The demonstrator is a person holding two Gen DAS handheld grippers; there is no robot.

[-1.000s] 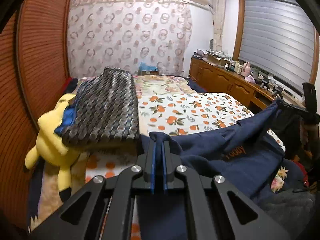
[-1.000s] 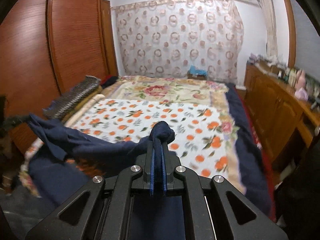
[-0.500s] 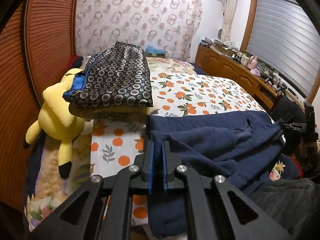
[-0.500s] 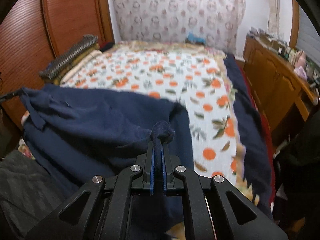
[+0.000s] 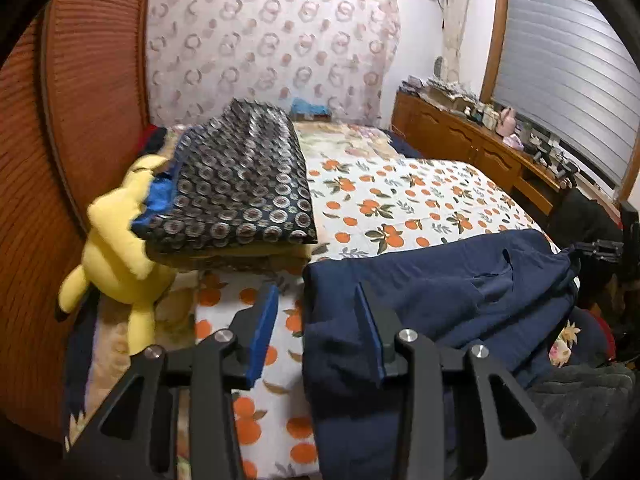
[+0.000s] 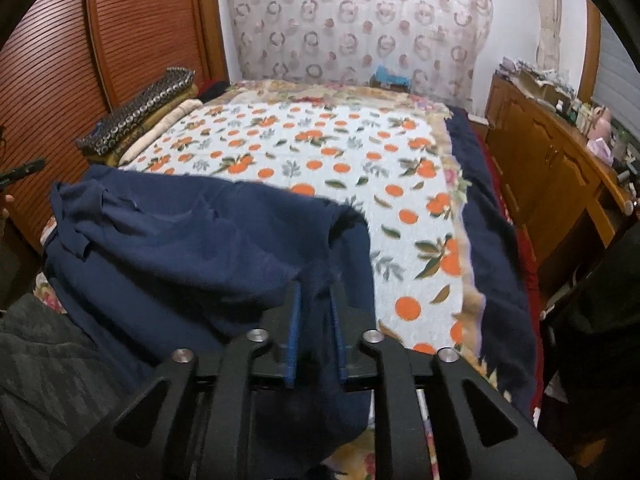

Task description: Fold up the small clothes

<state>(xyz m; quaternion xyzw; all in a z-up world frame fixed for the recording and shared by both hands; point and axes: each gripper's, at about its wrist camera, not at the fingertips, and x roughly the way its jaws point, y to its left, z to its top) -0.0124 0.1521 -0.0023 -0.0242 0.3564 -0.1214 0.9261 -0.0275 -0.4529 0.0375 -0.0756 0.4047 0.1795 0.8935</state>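
A navy blue garment [image 5: 440, 300] lies spread across the near end of the bed, and the right wrist view shows it [image 6: 180, 248] rumpled toward its left side. My left gripper [image 5: 316, 320] hangs over the garment's left edge. Its jaws are opening, and the cloth edge lies loose between the blue pads [image 5: 264, 332] with nothing pressing on it. My right gripper [image 6: 315, 320] is at the garment's right corner. Its jaws are opening too, and a fold of navy cloth stands between the pads [image 6: 294, 328], which have parted from it.
An orange-print bedspread [image 5: 400, 200] covers the bed. A folded patterned blanket stack [image 5: 240, 184] and a yellow plush toy [image 5: 116, 256] sit along the left by the wooden wardrobe door [image 5: 32, 160]. A cluttered wooden dresser [image 6: 540, 168] runs along the right.
Both grippers came down with the navy garment, which hung between them and now lies on the bed. Both pairs of jaws, shut on the cloth before, have parted.
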